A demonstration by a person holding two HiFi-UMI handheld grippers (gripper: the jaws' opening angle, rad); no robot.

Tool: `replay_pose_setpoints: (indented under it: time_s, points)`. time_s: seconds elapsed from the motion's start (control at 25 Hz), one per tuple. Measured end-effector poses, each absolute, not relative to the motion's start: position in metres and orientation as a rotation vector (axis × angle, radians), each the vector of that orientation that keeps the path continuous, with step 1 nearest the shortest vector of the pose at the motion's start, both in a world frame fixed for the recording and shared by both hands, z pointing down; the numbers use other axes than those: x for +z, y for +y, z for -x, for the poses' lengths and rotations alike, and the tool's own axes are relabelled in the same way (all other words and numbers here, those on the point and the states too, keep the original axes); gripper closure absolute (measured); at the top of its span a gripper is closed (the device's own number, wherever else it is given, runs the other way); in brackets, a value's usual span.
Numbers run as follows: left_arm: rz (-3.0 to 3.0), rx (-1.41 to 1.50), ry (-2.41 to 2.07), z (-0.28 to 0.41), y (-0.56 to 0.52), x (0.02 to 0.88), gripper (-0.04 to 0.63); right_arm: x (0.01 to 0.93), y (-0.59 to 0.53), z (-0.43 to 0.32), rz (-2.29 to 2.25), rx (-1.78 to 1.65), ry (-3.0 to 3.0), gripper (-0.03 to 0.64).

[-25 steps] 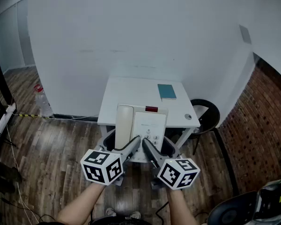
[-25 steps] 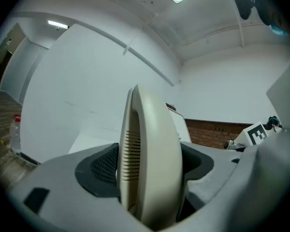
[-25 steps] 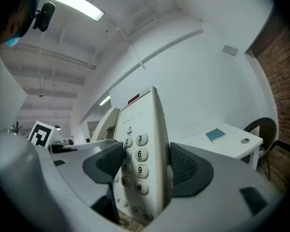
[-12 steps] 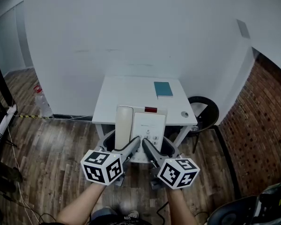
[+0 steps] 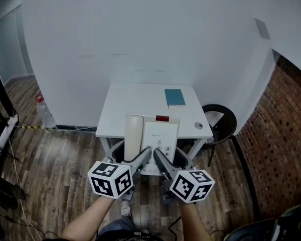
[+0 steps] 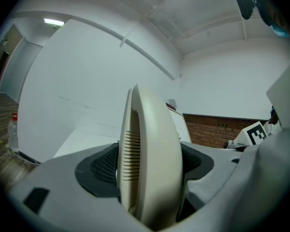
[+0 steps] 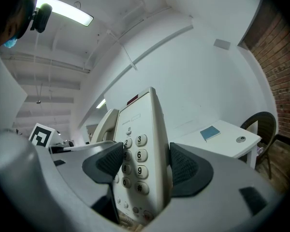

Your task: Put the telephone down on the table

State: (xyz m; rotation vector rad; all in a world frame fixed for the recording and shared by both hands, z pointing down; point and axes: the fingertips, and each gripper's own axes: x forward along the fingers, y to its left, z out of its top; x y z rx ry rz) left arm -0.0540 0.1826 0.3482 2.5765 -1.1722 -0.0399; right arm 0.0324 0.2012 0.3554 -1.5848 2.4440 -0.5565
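Telephone (image 5: 153, 133) is in the air, carried by 2 grippers just short of the white table (image 5: 121, 104). In the head view its far end overlaps the table's near edge. Height above the top can't be read.

- Left gripper (image 5: 132, 153): jaws clamped on the handset (image 6: 152, 158), with 1 pad on each side and no gap showing. The handset sits in its cradle on the left of the base.
- Right gripper (image 5: 169, 155): jaws clamped across the keypad part of the base (image 7: 141, 149), with the pads tight against it on both sides.
- Tabletop: a teal notebook (image 5: 175, 97) lies at the far right and a small round thing (image 5: 198, 126) near the right edge. The left and middle look bare.

My read on the step: transport, with placement not started, since nothing shows the base touching the table.

The next move calls for:
1. Carry the phone forward until the whole base is over the bare middle, short of the notebook.
2. Lower both grippers together and keep them level. The handset and base are held separately, so any drift between the hands would pull the handset out of the cradle.
3. Seat the base flat, then open the jaws. I'd open the right one last.
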Motion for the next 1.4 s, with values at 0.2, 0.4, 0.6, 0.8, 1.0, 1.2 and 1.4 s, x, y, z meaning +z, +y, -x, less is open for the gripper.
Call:
replay_pose_setpoints:
  time_s: [0.2,0.4,0.6,0.8,1.0,1.2,1.4]
  points:
    - [-2.566,-0.042,-1.15,0.052,0.136,0.358,0.232,0.364,0.156,-0.034,1.611,-0.568,2.44,0.318]
    - [-2.55,-0.038,-1.116,0.057,0.075,0.363,0.232,0.367,0.097,-0.029,1.651,-0.584,2.428,0.318]
    - [-2.54,-0.035,-1.085,0.068,0.022,0.364,0.232,0.366,0.045,-0.018,1.682,-0.6,2.421,0.318]
    - [-2.534,-0.031,-1.059,0.08,-0.022,0.366,0.232,0.368,0.002,-0.005,1.711,-0.617,2.412,0.318]
    - [-2.53,-0.034,-1.027,0.088,-0.056,0.368,0.232,0.368,-0.03,0.003,1.743,-0.622,2.403,0.318]
    - [-2.546,-0.039,-0.996,0.086,-0.067,0.374,0.232,0.375,-0.039,0.001,1.771,-0.611,2.381,0.318]
    - [-2.537,-0.025,-0.967,0.081,-0.099,0.375,0.232,0.375,-0.069,-0.004,1.799,-0.625,2.364,0.318]
